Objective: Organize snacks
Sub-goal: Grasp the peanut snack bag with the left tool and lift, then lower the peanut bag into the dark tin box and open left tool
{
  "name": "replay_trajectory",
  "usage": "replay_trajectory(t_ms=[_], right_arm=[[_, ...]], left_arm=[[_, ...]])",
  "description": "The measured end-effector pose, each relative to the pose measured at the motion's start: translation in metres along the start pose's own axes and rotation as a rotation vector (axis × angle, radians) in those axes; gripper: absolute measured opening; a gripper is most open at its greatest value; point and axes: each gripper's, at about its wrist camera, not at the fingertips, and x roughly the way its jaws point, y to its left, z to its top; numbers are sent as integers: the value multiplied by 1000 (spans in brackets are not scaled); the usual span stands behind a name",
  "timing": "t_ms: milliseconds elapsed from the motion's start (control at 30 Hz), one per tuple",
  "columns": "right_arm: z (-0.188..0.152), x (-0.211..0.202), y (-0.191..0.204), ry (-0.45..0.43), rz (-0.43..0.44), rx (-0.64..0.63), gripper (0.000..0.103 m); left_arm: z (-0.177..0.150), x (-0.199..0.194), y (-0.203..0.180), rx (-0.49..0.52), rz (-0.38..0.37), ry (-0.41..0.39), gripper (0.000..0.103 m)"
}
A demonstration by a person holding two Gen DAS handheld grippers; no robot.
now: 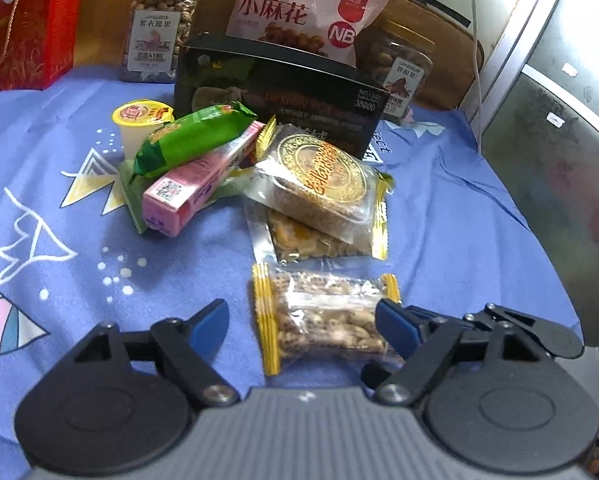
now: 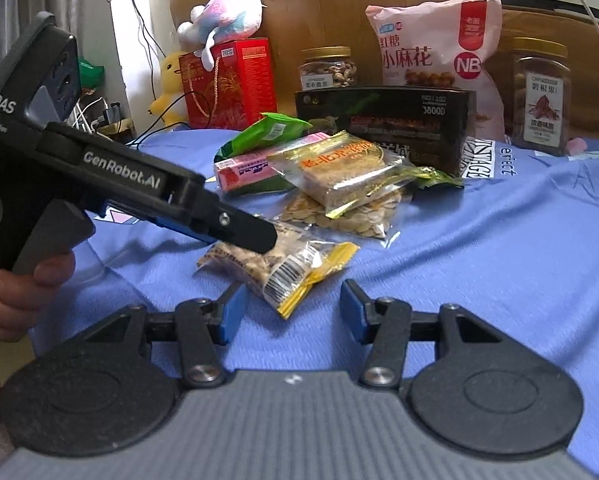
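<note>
A clear nut packet with yellow ends (image 1: 325, 320) lies on the blue cloth between the fingers of my open left gripper (image 1: 301, 320). Its right finger touches the packet, the left one stands apart. In the right wrist view the same packet (image 2: 283, 268) lies just ahead of my open, empty right gripper (image 2: 291, 312), with the left gripper (image 2: 255, 236) reaching over it from the left. Behind lie a seed packet (image 1: 311, 240), a round cake in clear wrap (image 1: 323, 180), a pink box (image 1: 203, 184), a green packet (image 1: 195, 136) and a jelly cup (image 1: 139, 124).
A black box (image 1: 275, 92) stands behind the pile, with a pink snack bag (image 1: 307, 8) and two nut jars (image 1: 159, 28) (image 1: 403, 68) behind it. A red gift box (image 2: 231, 84) with a plush toy (image 2: 223, 12) stands at the back left. The blue cloth (image 2: 499, 240) covers the table.
</note>
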Motion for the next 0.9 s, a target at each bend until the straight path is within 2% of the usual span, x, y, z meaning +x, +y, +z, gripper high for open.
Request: replay_trajectory(t_ms=[33, 133, 233, 333, 433, 600, 733, 900], right_arm=[[0, 1, 0, 0, -1, 0, 56], [0, 0, 2, -6, -10, -7, 54], [-3, -2, 4, -18, -31, -20, 45], [-8, -8, 6, -30, -25, 21, 44], [-14, -14, 16, -50, -59, 9, 44], [-19, -21, 32, -84, -111, 36, 42], [-7, -25, 42, -142, -151, 35, 41], [32, -17, 38, -207, -212, -24, 41]], left_arm=[[0, 0, -3, -3, -17, 8, 67], [-5, 3, -16, 16, -31, 16, 66], [-14, 2, -29, 70, -35, 17, 66], [-19, -2, -30, 91, -45, 19, 64], [-22, -7, -25, 101, -74, 25, 57], [-19, -19, -23, 142, -128, 23, 55], [1, -34, -23, 190, -158, -25, 55], [52, -38, -25, 230, -179, -96, 55]])
